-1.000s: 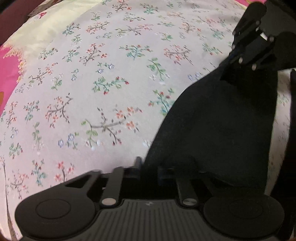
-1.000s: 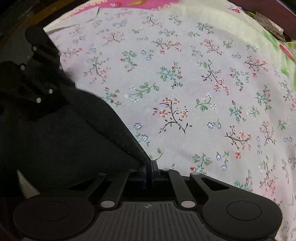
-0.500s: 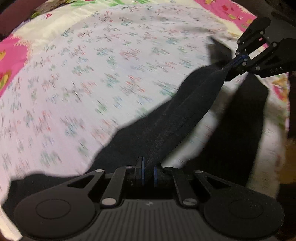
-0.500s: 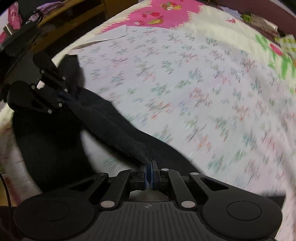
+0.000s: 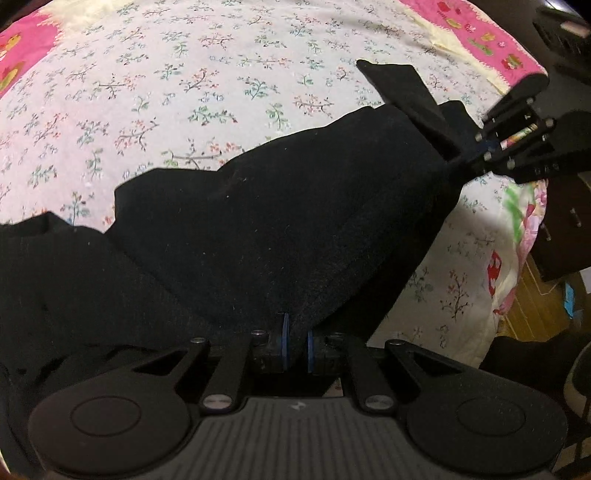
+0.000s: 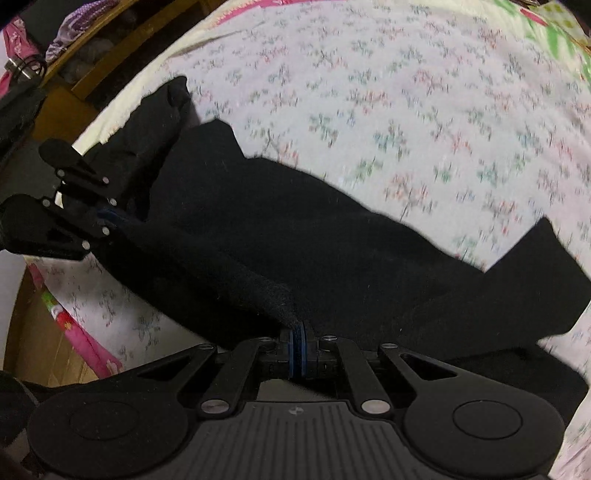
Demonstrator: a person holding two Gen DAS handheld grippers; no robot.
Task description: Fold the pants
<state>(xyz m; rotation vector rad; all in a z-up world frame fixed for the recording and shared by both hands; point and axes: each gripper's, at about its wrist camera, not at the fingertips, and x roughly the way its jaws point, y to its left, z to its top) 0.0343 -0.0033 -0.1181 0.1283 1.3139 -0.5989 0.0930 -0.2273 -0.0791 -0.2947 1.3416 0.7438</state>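
Gripping black pants point(image 5: 280, 221), both tools pinch cloth over a bed w/ a floral sheet point(image 5: 184, 92).

Left wrist view: the left hand-held gripper point(image 5: 295, 349) sits at 6 o'clock, its blue pads nearly together w/ a fold of dark fabric clamped between them. The pants fan out from there toward 1 o'clock, where the right hand-held gripper point(image 5: 484, 147) pinches another part of the same garment. One pointed flap sticks up past it at about 1 o'clock. More black cloth lies on the sheet at 9 o'clock. Pink patterned border point(image 5: 480, 33) of the bedding at 1 o'clock; wooden floor point(image 5: 535, 306) at 3 o'clock.

Right wrist view (blurry on the sheet side): the right tool, at 6 o'clock, has its pads fully together on a bunched ridge of fabric. That ridge runs to 9 o'clock, where the left tool holds it. Pants spread across the centre, another part reaching 3 o'clock. Wooden furniture point(image 6: 96, 70) at 10 o'clock.
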